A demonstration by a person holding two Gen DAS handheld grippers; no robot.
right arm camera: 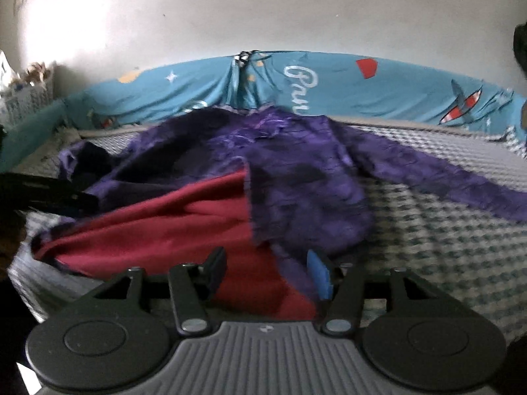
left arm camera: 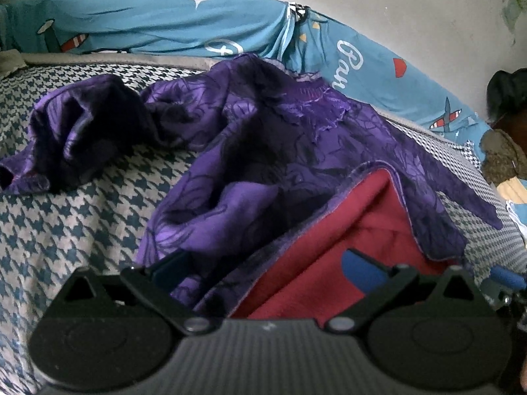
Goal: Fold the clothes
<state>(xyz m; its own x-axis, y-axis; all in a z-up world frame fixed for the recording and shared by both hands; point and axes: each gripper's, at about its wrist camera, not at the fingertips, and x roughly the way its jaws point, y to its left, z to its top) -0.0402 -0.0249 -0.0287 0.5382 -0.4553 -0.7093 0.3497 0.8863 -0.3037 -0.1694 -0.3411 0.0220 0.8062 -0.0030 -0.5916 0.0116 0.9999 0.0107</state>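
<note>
Purple top half-turned on the checked bed

Right now a purple patterned garment [left arm camera: 263, 138] lies spread across a bed covered in a houndstooth sheet [left arm camera: 72, 210], its neckline toward the far edge. Part of its lower body is flipped back, showing a dark red lining [left arm camera: 355, 230]. One sleeve is bunched into a dark heap on the left of the left wrist view, while the other sleeve [right arm camera: 444, 177] runs out flat to the right in the right wrist view.

The left gripper [left arm camera: 266, 266] sits low over the near hem with its jaws apart; purple cloth and red lining lie between the fingers, and the blue pad [left arm camera: 362, 266] on one finger shows clear against the red. Whether either pad presses the cloth cannot be told.

The right gripper [right arm camera: 266, 270] also has its jaws apart, with red lining and a purple edge lying between them; the view is blurred.

Behind the bed a blue printed cloth [right arm camera: 329, 79] with stars and planes runs along a pale wall [right arm camera: 263, 10].
</note>
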